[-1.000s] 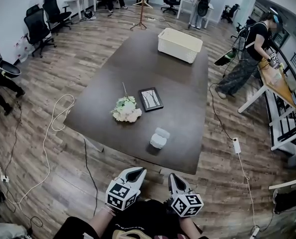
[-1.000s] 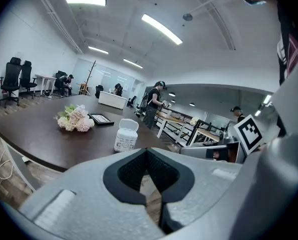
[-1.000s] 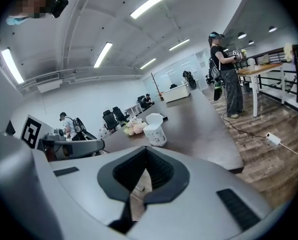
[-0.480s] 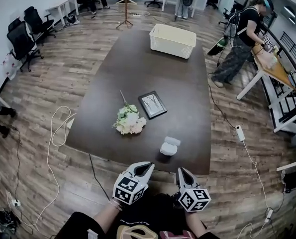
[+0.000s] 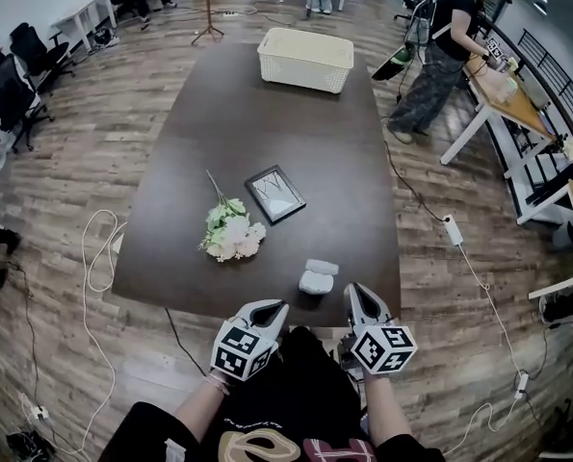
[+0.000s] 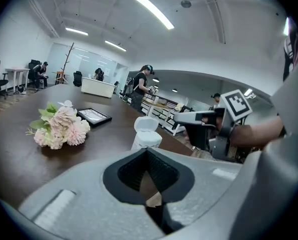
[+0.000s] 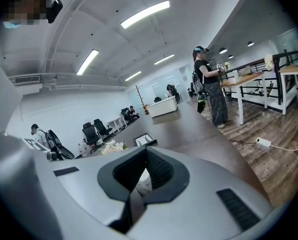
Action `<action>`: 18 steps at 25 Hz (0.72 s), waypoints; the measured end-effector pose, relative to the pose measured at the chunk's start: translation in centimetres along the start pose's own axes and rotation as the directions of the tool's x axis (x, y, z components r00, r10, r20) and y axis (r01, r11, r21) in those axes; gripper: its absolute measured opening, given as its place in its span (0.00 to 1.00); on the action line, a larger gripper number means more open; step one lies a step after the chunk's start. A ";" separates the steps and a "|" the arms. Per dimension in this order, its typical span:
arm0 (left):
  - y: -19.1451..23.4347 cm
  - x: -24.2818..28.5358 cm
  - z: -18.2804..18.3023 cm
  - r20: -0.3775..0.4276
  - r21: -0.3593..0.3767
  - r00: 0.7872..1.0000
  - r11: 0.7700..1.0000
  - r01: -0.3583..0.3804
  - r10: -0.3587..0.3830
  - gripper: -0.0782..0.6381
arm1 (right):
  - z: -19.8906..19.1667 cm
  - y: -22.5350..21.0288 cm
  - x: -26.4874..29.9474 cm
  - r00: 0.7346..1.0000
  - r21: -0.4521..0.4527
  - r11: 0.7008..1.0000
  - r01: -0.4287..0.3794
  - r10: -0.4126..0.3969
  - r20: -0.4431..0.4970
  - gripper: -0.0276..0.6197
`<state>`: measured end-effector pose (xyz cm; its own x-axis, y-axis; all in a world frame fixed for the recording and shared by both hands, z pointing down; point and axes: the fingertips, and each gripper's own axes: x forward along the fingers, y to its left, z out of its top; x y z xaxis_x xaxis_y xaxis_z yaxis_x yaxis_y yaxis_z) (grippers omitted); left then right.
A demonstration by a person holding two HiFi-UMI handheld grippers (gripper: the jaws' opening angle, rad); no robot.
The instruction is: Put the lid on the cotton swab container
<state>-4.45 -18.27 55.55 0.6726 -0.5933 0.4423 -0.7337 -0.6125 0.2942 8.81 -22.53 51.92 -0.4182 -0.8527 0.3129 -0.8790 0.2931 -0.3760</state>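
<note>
container (image 7: 142, 183) mostly behind right tool (image 7: 145, 149)

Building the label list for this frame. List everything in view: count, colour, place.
table: 1, dark brown, centre
cotton swab container: 1, white, lid up, near edge
flowers: 1 bunch, pink-white, left of container
picture frame: 1, black, mid-table
basket: 1, cream, far end
office chairs: several, black, far left
bystander: 1, dark top, right
left gripper: 1, grey, shut, empty
right gripper: 1, grey, shut, empty
</note>
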 end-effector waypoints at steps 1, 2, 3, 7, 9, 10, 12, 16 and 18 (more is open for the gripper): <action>0.2 0.3 -0.1 -0.009 0.002 1.000 1.000 -0.001 0.001 0.12 | 0.5 -0.4 0.7 1.000 0.001 1.000 -0.007 0.007 -0.006 0.06; 0.5 0.6 -0.1 -0.015 0.003 1.000 1.000 -0.005 0.005 0.12 | 1.0 -0.7 1.4 1.000 -0.001 1.000 -0.014 0.014 -0.013 0.06; 0.9 0.9 0.0 -0.020 0.004 1.000 1.000 -0.011 0.011 0.12 | 1.4 -0.9 2.2 1.000 -0.003 1.000 -0.020 0.020 -0.020 0.06; 1.4 2.2 0.2 -0.041 0.016 0.998 0.999 -0.036 0.037 0.12 | 2.0 -1.9 4.1 0.996 -0.007 0.999 -0.040 0.040 -0.076 0.06; 1.5 2.8 0.5 -0.062 0.060 0.997 0.998 -0.038 0.041 0.12 | 2.3 -2.0 5.1 0.993 -0.014 0.998 -0.064 0.062 -0.102 0.06; 1.7 3.1 0.5 -0.071 0.074 0.997 0.997 -0.034 0.039 0.12 | 2.3 -2.0 5.7 0.990 -0.017 0.997 -0.079 0.076 -0.115 0.06; 1.9 4.1 0.1 -0.100 0.074 0.995 0.997 0.000 0.007 0.23 | 2.2 -2.2 6.7 0.986 -0.021 0.995 -0.099 0.095 -0.136 0.06; 2.3 6.2 -1.4 -0.214 0.163 0.975 0.982 0.099 -0.062 0.39 | 1.5 -3.0 8.3 0.981 -0.004 0.994 -0.109 0.107 -0.162 0.06; 2.2 7.2 -2.6 -0.289 0.244 0.954 0.958 0.149 -0.075 0.43 | 1.4 -3.5 8.5 0.978 0.001 0.994 -0.113 0.112 -0.178 0.06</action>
<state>-1.49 -22.53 61.54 0.6693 -0.3695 0.6446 -0.5794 -0.8027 0.1415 8.65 -31.35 54.70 -0.5477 -0.7241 0.4191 -0.8257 0.3872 -0.4102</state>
